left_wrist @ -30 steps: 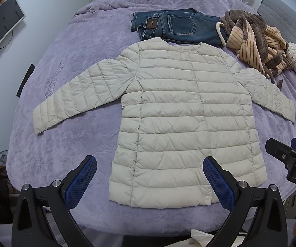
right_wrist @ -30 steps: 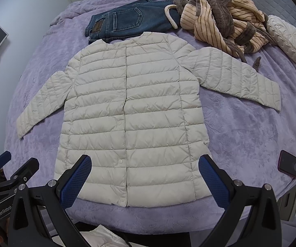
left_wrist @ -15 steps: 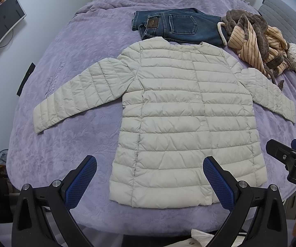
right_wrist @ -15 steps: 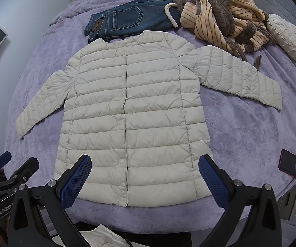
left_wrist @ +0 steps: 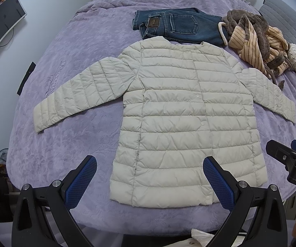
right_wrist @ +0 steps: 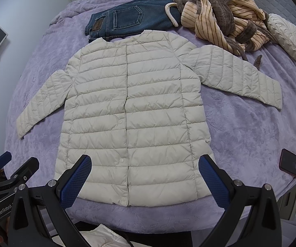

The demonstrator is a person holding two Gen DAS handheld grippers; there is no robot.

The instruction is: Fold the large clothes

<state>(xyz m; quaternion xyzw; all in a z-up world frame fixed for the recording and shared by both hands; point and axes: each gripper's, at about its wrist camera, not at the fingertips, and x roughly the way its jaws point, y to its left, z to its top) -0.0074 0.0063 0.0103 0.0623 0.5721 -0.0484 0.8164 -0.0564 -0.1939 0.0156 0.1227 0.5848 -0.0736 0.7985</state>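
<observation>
on the purple bed (left_wrist: 69, 41) a cream puffer jacket (left_wrist: 178, 113) lies flat, bare cover beside each sleeve. left gripper (left_wrist: 150, 181) and right gripper (right_wrist: 144, 181) hang wide apart above its hem.

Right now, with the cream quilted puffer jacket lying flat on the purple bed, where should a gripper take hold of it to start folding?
Grip the cream quilted puffer jacket at a sleeve cuff: left gripper on the cuff from the outer side. The sleeves lie spread flat with thin free edges, clear of the blue jeans.
</observation>
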